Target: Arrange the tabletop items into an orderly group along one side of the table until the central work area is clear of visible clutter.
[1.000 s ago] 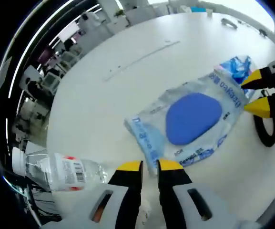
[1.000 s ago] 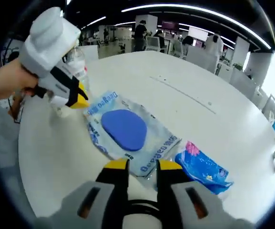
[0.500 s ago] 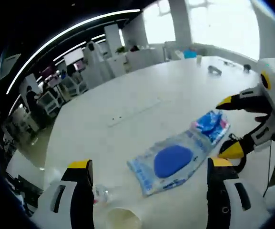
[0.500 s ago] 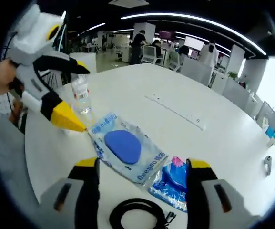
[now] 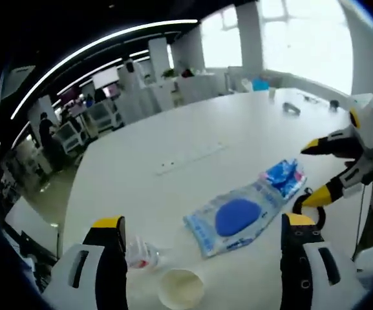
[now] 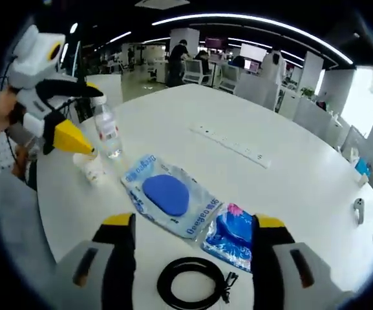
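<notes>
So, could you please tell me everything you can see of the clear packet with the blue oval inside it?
The clear packet is a flat, see-through plastic pouch with blue printed lettering along its edges and a solid blue oval pad in its middle. It looks sealed and slightly crinkled. It lies flat on the white table, between the water bottle and paper cup on one side and a smaller blue patterned packet on the other, whose edge meets it. Neither gripper touches it.
</notes>
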`<control>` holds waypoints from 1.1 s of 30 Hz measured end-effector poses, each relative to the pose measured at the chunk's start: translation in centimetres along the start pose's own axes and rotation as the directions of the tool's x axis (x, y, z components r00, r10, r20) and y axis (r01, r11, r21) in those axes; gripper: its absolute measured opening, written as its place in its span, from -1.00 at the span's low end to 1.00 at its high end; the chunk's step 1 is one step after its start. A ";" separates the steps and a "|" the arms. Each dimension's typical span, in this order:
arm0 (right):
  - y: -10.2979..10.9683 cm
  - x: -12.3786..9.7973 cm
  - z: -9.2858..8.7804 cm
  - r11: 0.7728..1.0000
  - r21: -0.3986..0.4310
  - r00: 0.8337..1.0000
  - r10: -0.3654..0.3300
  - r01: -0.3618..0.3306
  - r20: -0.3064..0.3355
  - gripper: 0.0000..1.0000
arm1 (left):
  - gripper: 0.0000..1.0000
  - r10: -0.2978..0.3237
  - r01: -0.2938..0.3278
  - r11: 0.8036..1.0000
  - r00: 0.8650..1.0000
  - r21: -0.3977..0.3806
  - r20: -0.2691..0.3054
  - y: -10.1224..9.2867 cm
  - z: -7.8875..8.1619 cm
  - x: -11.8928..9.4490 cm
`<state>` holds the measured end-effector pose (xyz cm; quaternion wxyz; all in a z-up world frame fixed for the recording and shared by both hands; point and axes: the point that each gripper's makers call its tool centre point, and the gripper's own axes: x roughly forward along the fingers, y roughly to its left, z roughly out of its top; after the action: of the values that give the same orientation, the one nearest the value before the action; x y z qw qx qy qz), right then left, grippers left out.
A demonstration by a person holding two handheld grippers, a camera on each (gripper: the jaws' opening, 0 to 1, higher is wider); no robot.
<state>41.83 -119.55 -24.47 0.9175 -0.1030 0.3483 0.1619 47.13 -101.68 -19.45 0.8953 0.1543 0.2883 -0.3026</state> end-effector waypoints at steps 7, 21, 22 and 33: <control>1.5 -0.9 -0.8 0.999 0.034 1.000 -0.031 0.031 -0.005 0.45 | 0.93 -0.022 0.022 1.000 1.000 -0.007 -0.001 1.2 -1.8 -1.8; 4.6 -1.8 -2.3 0.996 0.081 1.000 -0.026 0.027 -0.012 0.42 | 0.93 -0.034 0.034 0.999 0.999 -0.033 -0.001 3.1 -5.2 -4.2; 4.5 -1.8 -2.3 0.997 0.075 1.000 -0.023 0.024 -0.010 0.42 | 0.93 -0.032 0.032 0.999 0.999 -0.035 -0.001 3.2 -5.4 -4.3; 4.8 -1.5 -1.0 0.999 0.036 0.999 0.039 -0.039 0.002 0.39 | 0.93 0.003 -0.002 0.995 1.000 -0.096 0.010 4.2 -6.1 -5.8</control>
<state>38.39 -115.73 -24.62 0.9161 -0.0797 0.3525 0.1736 43.44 -93.03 -20.27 0.9035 0.1100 0.2978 -0.2880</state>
